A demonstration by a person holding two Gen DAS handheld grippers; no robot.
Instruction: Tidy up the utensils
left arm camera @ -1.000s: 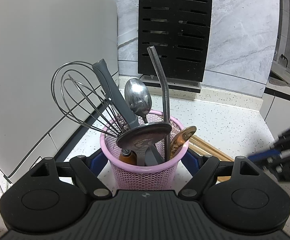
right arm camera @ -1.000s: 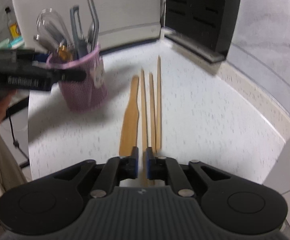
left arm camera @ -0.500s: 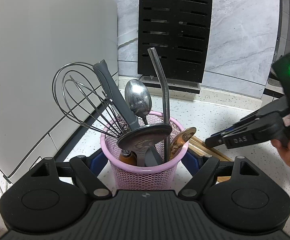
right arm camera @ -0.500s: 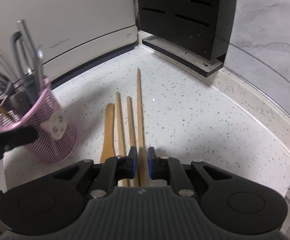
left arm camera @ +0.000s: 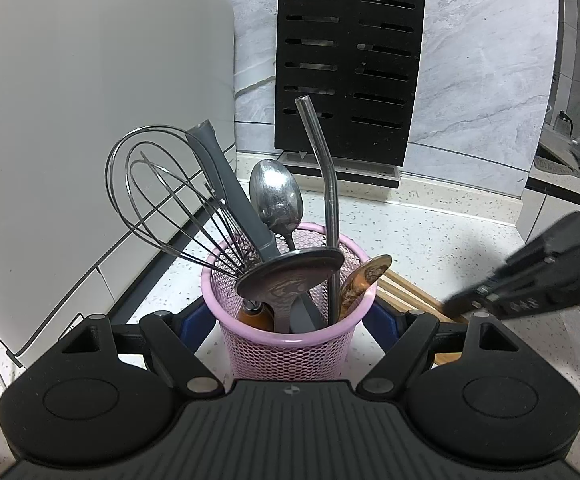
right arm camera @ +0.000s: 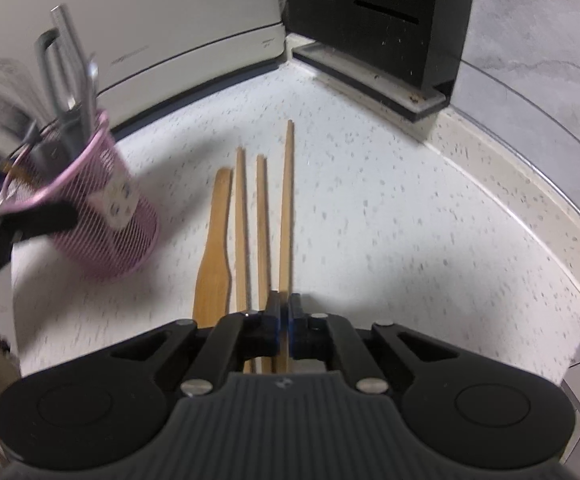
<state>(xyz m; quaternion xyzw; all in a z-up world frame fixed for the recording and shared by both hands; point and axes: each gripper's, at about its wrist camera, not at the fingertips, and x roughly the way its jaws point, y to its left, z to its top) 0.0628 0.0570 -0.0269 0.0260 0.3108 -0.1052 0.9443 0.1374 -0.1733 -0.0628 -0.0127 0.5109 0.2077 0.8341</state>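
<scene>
**Right jaws closed on the longest chopstick, cup braced by the left**

While I watched both wrist feeds, the speckled counter [right arm camera: 389, 208] filled most of the right view, with the white appliance [left arm camera: 70, 120] and the black knife block [left arm camera: 349, 68] standing at its back corner. Nearer the counter's left edge stood the pink mesh cup [left arm camera: 290, 332], crowded with a whisk [left arm camera: 158, 196], spoon [left arm camera: 276, 196] and metal straw [left arm camera: 325, 184]. My left gripper [left arm camera: 290, 320] had its blue pads pressed on the cup's two sides, gripping it upright. Mid-counter lay a wooden spatula [right arm camera: 214, 248] and three chopsticks side by side. My right gripper [right arm camera: 284, 316] had just been closing, and its jaws were pinched on the longest chopstick [right arm camera: 287, 208] near its close end. I judged the hold risky: gripped so far from its middle, the stick could pivot or slip on lifting, and the neighbouring chopstick [right arm camera: 263, 224], lying just beside the left pad, might get dragged along. The cup's crowded mouth could also block insertion.
</scene>
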